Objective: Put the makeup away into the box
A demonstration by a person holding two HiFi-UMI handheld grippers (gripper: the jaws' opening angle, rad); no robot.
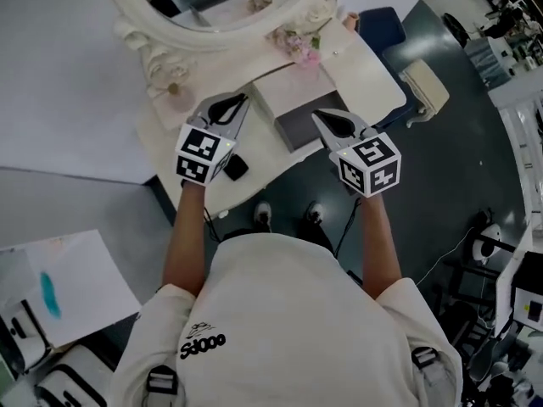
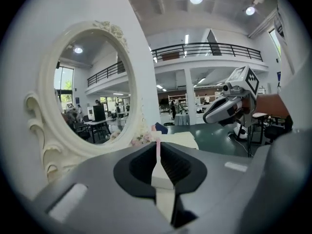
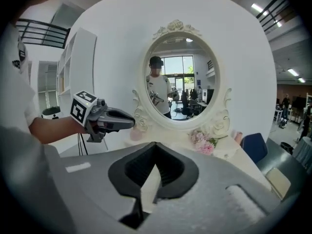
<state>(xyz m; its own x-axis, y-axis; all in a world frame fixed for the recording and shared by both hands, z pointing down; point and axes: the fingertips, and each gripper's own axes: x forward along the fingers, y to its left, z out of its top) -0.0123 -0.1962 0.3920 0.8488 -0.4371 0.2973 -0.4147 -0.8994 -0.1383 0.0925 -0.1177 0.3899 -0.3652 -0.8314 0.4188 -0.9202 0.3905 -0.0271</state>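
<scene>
Head view: both tongs hung over the white bench [image 1: 366, 73], and neither was carrying anything. The left tongs [image 1: 243, 100] and right tongs [image 1: 316, 116] pointed toward the mirror [image 1: 142, 37], with the dark box [image 1: 307, 124] lying between their tips. A small black piece [image 1: 236, 166], probably makeup, sat at the bench's near edge just beside the left marker cube. That was the risk: one careless brush could have sent it to the floor.

Left gripper view: the left tongs [image 2: 158, 149] stood barely ajar, a thin slit with nothing in it. They looked too narrow to take anything without opening first. The right tongs [image 2: 208, 118] were close alongside, so a clash over the box seemed possible.

Right gripper view: the right tongs [image 3: 155, 148] were pressed together and empty. Ahead stood the pink flowers [image 3: 204, 143] and a pinkish jar [image 3: 136, 133] under the mirror, both easy to topple on a long reach. The makeup piece was out of sight here, so aiming by this view alone would have been guesswork.
</scene>
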